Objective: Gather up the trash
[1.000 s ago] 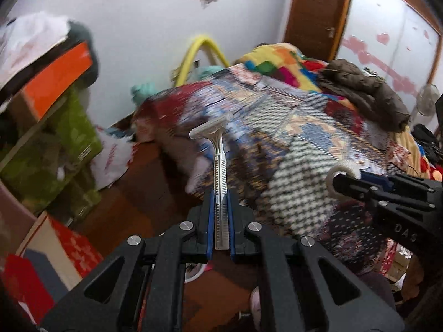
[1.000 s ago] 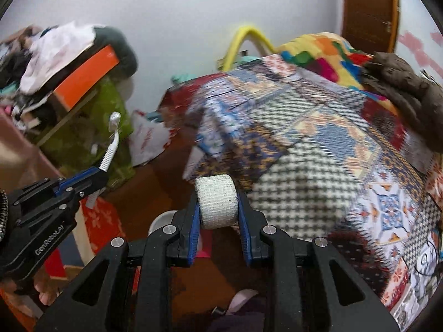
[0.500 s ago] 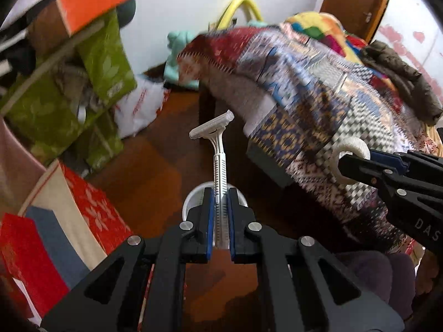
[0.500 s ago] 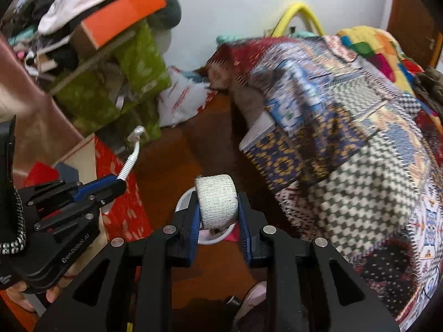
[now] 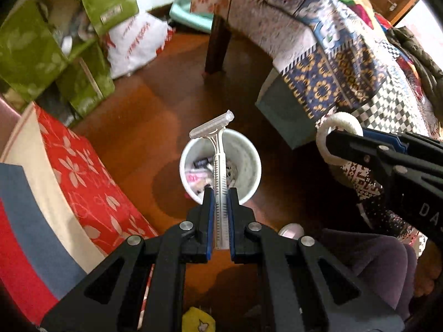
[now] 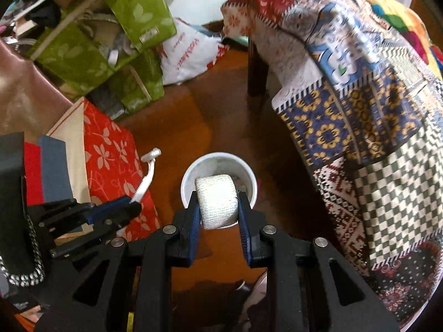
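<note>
The left claw (image 5: 220, 215) is clamped on a disposable razor (image 5: 218, 166); the right claw (image 6: 218, 207) grips a bandage roll (image 6: 217, 202). A white cup (image 5: 249, 163) sits below both.

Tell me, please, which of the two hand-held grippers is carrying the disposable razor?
The left hand-held gripper: it clamps the thin white razor by its handle, whereas the right hand-held gripper holds a stubby white bandage roll.

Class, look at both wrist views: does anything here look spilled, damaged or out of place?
Nothing looks spilled or damaged. The white cup stands upright on the floor holding scraps. The left claw grips a disposable razor and the right claw a bandage roll, both above the cup.
</note>
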### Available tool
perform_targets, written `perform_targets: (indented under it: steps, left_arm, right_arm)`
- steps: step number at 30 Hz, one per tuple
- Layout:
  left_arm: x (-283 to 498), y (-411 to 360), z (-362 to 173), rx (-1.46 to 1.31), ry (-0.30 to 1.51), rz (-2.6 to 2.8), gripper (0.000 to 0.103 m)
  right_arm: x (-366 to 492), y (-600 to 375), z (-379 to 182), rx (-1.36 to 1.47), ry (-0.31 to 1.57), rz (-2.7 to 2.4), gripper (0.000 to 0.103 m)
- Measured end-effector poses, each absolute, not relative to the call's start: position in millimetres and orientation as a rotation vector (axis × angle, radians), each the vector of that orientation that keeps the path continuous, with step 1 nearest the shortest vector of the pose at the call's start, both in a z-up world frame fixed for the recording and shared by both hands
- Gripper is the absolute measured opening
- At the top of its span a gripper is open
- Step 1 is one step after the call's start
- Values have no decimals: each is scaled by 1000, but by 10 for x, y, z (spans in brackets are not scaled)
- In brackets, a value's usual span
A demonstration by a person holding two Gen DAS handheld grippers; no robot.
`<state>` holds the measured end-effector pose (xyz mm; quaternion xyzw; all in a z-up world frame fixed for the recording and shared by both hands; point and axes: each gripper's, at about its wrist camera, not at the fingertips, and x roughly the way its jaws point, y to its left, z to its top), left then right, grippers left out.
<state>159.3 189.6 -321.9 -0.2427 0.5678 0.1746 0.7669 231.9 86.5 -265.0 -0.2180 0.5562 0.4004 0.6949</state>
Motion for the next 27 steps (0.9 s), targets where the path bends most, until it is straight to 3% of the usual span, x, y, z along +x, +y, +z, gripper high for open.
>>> perform_targets:
  steps: [9, 10, 12, 13, 15, 21, 27]
  left_arm:
    - [1859, 2009, -3405, -596, 1260, 348, 8]
    - [1899, 2010, -3404, -590, 1263, 347, 12]
    - [1940, 2022, -3412, -565, 1274, 363, 31]
    - [1941, 2018, -3398, -552, 1269, 379, 32]
    - [1931, 2038, -3381, -556, 1267, 377, 32]
    - [1814, 2067, -3216, -555, 1242, 398, 33]
    - [1696, 1940, -2698, -472, 1148, 402, 33]
  right_arm:
    - [2488, 1067, -2822, -479, 1307, 905, 26]
    - [2506, 1080, -2833, -482, 1315, 903, 26]
    - [2526, 1087, -2845, -494, 1314, 891, 30]
    - [2527, 1086, -2852, -508, 1310, 888, 31]
    - [2512, 1073, -2850, -541, 1297, 888, 35]
    - [2497, 885, -2749, -511, 1284, 894, 36]
    - [2465, 620, -2388, -446, 1215, 887, 36]
